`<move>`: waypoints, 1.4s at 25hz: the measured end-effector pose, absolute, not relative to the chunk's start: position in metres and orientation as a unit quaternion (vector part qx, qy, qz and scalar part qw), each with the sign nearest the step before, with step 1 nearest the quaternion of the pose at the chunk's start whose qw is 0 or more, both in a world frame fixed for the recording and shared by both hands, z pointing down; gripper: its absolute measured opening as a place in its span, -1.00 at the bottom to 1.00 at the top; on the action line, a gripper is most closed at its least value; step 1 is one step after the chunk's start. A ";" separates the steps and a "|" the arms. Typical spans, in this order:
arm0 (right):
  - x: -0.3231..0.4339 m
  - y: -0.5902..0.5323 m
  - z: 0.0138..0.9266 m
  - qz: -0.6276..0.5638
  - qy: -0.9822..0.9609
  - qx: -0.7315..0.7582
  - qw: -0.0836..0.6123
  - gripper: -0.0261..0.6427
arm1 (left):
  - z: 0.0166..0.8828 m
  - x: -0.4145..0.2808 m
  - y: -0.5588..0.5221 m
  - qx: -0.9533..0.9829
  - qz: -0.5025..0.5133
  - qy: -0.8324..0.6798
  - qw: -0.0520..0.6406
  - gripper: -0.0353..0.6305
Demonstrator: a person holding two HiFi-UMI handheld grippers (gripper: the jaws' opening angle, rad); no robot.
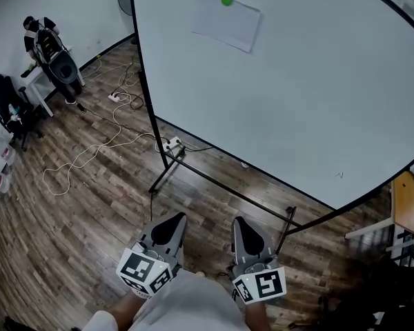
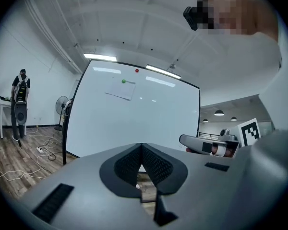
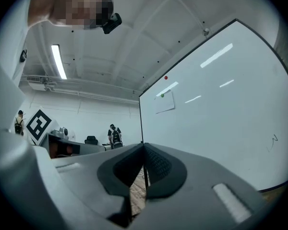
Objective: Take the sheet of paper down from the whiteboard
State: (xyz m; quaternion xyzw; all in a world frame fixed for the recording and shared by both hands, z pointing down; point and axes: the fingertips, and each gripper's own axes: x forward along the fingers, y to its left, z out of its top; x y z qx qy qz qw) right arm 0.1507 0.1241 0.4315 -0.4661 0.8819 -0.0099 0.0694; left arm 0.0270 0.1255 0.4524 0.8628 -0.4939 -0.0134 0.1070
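Observation:
A white sheet of paper (image 1: 226, 23) hangs high on the whiteboard (image 1: 310, 95), pinned by a green magnet (image 1: 226, 1) at its top edge. The left gripper view also has the sheet (image 2: 120, 89), and the right gripper view has it (image 3: 165, 102) too. A red magnet (image 2: 137, 71) sits on the board above the paper. My left gripper (image 1: 176, 219) and right gripper (image 1: 240, 223) are held low, side by side, well short of the board. Both are shut, tips together, with nothing between them.
The whiteboard stands on a black frame (image 1: 167, 164) on a wood floor. Cables and a power strip (image 1: 117, 96) lie at the left. A person (image 1: 52, 50) stands far left by a black chair (image 1: 10, 105). A wooden table (image 1: 408, 205) is at the right.

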 end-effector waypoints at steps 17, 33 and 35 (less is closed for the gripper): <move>0.077 -0.056 0.418 -0.024 0.860 -0.505 0.064 -0.89 | 0.428 -0.042 -0.068 0.887 -0.036 -0.446 0.114 -0.88; 0.076 -0.177 0.377 0.024 0.799 -0.596 0.071 -0.89 | 0.414 -0.040 -0.200 0.933 -0.006 -0.343 0.105 -0.88; 0.082 -0.179 0.375 0.024 0.798 -0.598 0.073 -0.89 | 0.409 -0.036 -0.203 0.934 -0.010 -0.342 0.104 -0.88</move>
